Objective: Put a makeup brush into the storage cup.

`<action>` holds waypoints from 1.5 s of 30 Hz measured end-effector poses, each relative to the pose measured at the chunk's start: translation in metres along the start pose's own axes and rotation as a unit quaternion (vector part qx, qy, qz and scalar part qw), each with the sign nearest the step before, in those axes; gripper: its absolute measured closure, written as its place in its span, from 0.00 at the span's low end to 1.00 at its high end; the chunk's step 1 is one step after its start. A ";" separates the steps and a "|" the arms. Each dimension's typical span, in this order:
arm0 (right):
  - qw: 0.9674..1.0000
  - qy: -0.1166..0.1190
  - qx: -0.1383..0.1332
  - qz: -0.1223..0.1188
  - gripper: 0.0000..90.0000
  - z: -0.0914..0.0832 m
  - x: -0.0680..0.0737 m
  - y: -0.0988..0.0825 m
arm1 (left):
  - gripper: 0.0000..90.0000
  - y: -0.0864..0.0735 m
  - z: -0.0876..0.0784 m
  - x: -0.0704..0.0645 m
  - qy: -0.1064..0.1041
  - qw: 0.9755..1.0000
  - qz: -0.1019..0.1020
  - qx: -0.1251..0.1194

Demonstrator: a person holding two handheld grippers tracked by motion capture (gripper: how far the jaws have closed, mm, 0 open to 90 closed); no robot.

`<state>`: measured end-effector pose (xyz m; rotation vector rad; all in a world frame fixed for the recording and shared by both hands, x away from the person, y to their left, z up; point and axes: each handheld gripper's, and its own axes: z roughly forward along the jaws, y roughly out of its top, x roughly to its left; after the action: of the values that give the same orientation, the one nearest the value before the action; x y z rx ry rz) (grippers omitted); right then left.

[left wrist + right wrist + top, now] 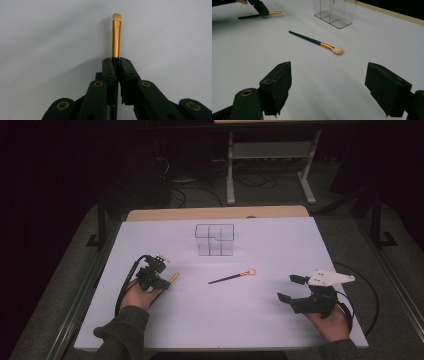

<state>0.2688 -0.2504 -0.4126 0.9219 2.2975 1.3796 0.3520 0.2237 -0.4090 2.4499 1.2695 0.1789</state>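
Your left gripper (115, 60) has its fingers (109, 72) clamped on a small brush (116, 37) — they pinch the dark handle just below the gold ferrule, and the ferrule and pale tip stick out past them over the white table (50, 37). In the high view that gripper (162, 282) sits low at the left of the table (280, 320), with the gold end of the brush (173, 278) poking out toward the middle. In the right gripper view you can see it far off at the upper left, its dark handle lying along the table.

Your right gripper (328, 87) is empty, its fingers (278, 85) spread wide and resting near the table's right edge (292, 288).

A second brush (232, 277) lies loose between the two grippers — dark handle, gold ferrule, rounded pale head pointing right in the high view. Behind it, well apart, stands a clear organizer (215, 240) with several compartments.
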 end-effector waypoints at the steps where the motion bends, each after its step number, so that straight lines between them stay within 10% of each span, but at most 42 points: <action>1: 1.000 0.003 0.004 0.001 0.23 0.001 0.001 0.000 | 0.93 -0.001 -0.001 0.000 -0.004 1.000 0.002 -0.008; 16: 0.999 0.039 0.021 -0.006 0.23 0.013 0.014 0.016 | 0.93 -0.005 -0.029 -0.013 -0.083 0.993 0.047 -0.064; 25: 0.996 0.079 0.045 -0.019 0.24 0.033 0.026 0.037 | 0.93 -0.013 -0.041 -0.020 -0.120 0.985 0.055 -0.111; 45: 0.988 0.138 0.069 -0.029 0.30 0.058 0.043 0.074 | 0.93 -0.022 -0.052 -0.036 -0.157 0.970 0.090 -0.162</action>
<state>0.2959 -0.1585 -0.3734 0.7350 2.6298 1.4158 0.2996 0.2196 -0.3675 2.1998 0.8141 0.0380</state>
